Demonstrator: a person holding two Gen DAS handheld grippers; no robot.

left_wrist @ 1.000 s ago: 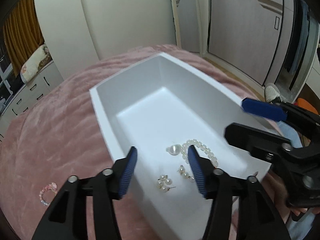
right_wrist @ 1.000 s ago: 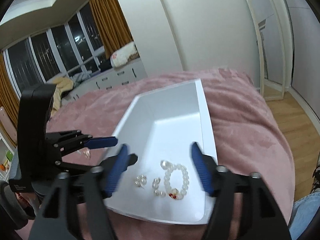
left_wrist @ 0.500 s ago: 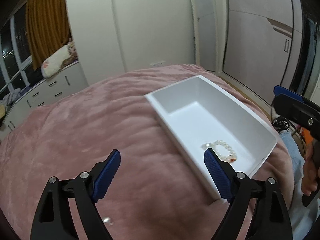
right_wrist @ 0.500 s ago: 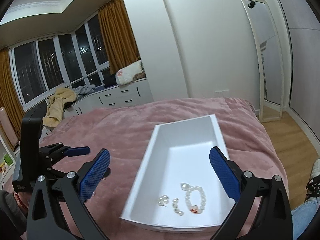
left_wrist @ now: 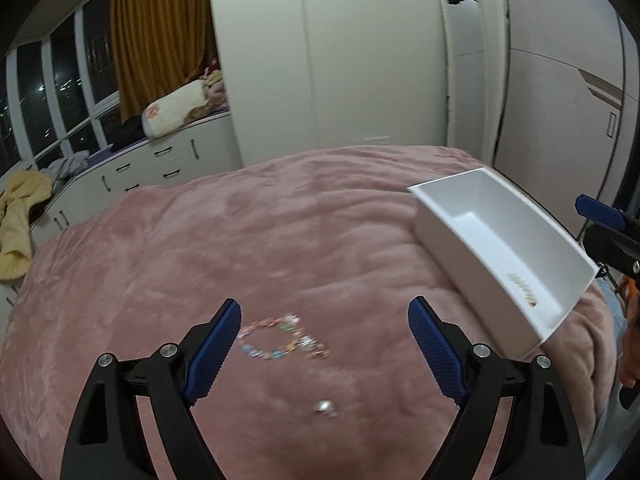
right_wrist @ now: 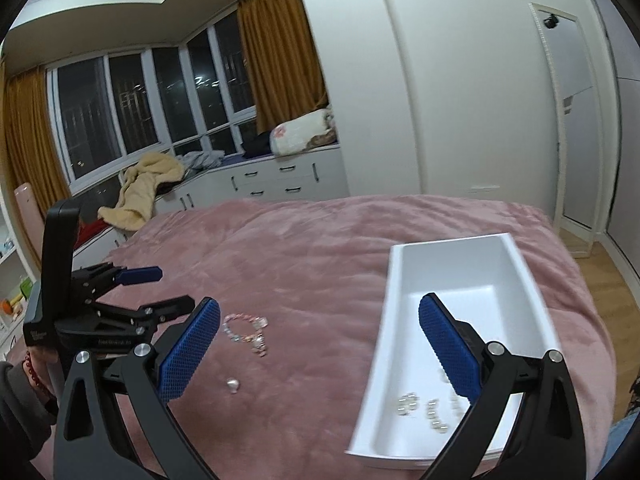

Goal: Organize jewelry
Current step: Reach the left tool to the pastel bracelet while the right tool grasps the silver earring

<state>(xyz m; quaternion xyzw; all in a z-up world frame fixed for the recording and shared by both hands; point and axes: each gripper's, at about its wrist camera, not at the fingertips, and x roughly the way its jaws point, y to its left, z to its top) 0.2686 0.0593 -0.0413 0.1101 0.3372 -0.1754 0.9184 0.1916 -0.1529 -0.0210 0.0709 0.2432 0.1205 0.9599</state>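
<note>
Jaws wide, empty — both above bracelet [left_wrist: 280, 338].

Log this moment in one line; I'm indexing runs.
left gripper: open, above bead bracelet | right gripper: open, empty | small ring: on pink blanket | white tray: pearl pieces inside
</note>
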